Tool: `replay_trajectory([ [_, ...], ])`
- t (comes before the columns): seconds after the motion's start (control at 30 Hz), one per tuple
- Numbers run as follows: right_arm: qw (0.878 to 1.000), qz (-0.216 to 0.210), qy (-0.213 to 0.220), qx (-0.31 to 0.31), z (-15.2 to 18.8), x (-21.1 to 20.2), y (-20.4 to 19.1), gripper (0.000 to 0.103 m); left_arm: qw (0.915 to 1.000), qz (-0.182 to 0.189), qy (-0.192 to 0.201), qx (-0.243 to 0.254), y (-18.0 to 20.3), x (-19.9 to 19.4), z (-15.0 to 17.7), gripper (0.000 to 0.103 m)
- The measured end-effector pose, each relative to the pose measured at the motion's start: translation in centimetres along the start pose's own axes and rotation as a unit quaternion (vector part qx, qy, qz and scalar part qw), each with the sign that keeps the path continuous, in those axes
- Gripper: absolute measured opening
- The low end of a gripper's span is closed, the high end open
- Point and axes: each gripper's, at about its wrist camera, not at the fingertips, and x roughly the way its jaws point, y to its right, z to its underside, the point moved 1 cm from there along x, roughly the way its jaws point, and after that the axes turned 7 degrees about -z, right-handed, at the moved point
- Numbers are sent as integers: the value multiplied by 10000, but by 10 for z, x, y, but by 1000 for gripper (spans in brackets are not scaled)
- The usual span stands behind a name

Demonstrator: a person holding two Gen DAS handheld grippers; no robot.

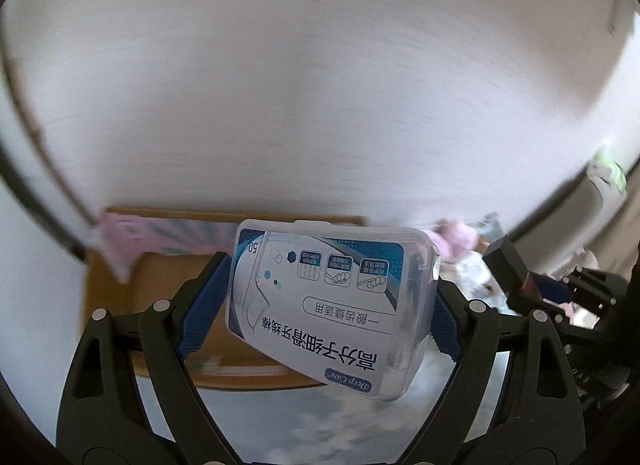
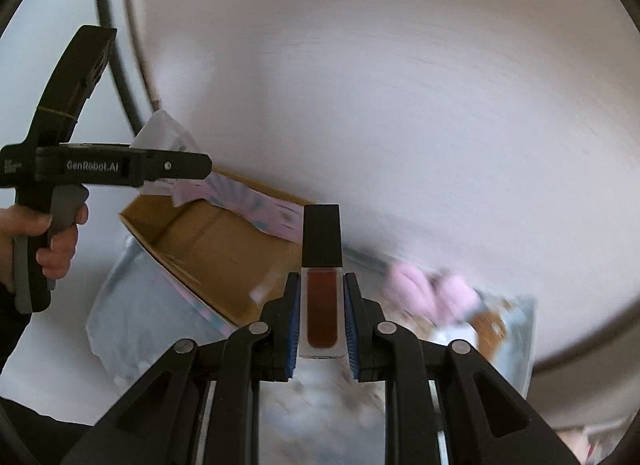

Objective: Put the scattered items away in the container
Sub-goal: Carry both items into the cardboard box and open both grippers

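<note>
While clamped between blue pads, clear floss box (image 1: pixel 332 313) sits tilted in left gripper (image 1: pixel 324 305), label upside down toward the lens, jaws closed on its two short sides. Behind it, open cardboard box (image 1: pixel 160 293), brown inside, with a pink patterned sheet (image 1: pixel 160 235) draped over its far edge; box rests on a pale cloud-print mat (image 1: pixel 340 421) against a white wall. Farther right, blurred pink object (image 1: pixel 456 239) on the mat, then the black cap of the bottle held by the other tool at the frame edge.

From the right wrist view, again left to right: hand (image 2: pixel 48 241) squeezing the handle of the left tool; cardboard box (image 2: pixel 212 253) just right of it, open top facing up, pink sheet (image 2: pixel 256 205) over its far rim. Centre: right gripper (image 2: pixel 322 321) shut on a small glass bottle (image 2: pixel 322 305) of dark red liquid, black cap up, bottle upright, held above the mat and beside the box, not in it. Right: blurred pink object (image 2: pixel 432 293) on the mat.
</note>
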Motion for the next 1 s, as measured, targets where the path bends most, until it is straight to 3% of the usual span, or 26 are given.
replay_trajectory([
  [0.23, 9971, -574, -487, -111, -39, 83, -38, 18, 9985, -504, -101, -167, -64, 25, 6, 86],
  [0.53, 9906, -586, -1225, 166, -36, 178, -64, 18, 9947, -906, -435, -200, -103, 74, 20, 86],
  [0.77, 9888, -474, -1362, 370, -32, 210, -68, 18, 9942, -906, -578, -24, -101, 88, 25, 86],
  [1.0, 9876, -405, -1446, 447, -39, 210, -65, 18, 9930, -968, -679, 48, -103, 92, 29, 87],
])
